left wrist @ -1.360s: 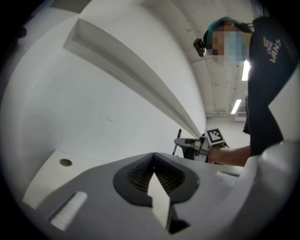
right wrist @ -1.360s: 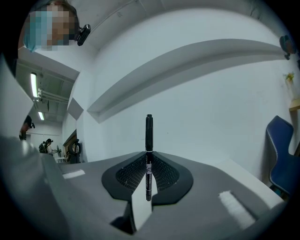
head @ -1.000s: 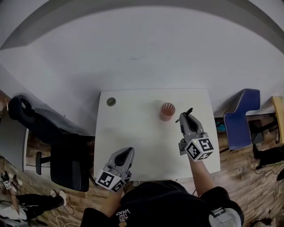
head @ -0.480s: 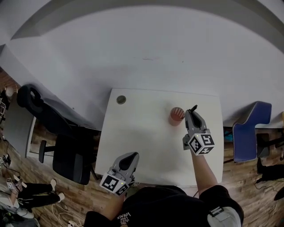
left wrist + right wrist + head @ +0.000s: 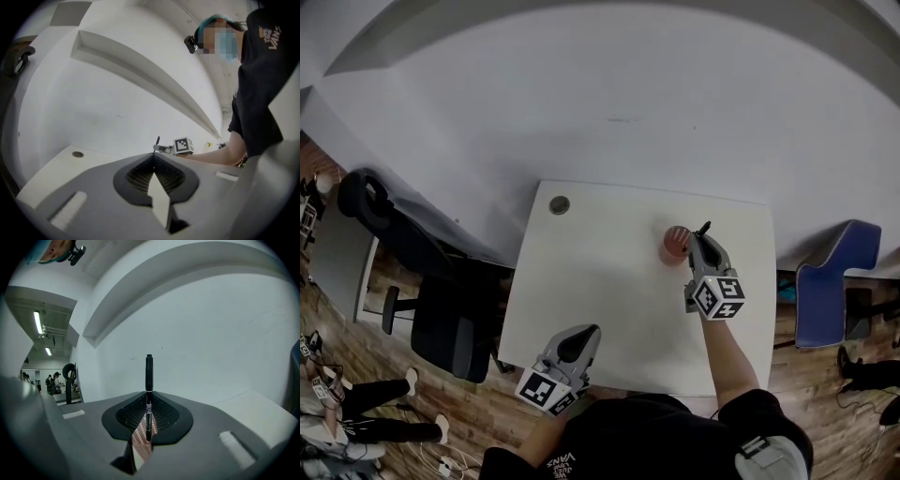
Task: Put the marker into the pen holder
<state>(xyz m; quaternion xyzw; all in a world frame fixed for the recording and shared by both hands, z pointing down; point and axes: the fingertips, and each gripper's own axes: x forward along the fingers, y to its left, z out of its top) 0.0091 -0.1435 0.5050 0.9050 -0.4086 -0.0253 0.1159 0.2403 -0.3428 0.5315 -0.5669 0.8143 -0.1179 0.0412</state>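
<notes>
Your left tool (image 5: 580, 336) is closed on nothing, over the near edge of the counter (image 5: 600, 272). Farther out, your right tool (image 5: 701, 236) is clamped on the black marker (image 5: 149, 380), held upright just beside the red pen holder (image 5: 675, 244), not inside yet.

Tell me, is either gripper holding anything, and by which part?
The right gripper clamps a black marker by its lower half, the upper end sticking out past the jaws. The left gripper is shut on nothing.
</notes>
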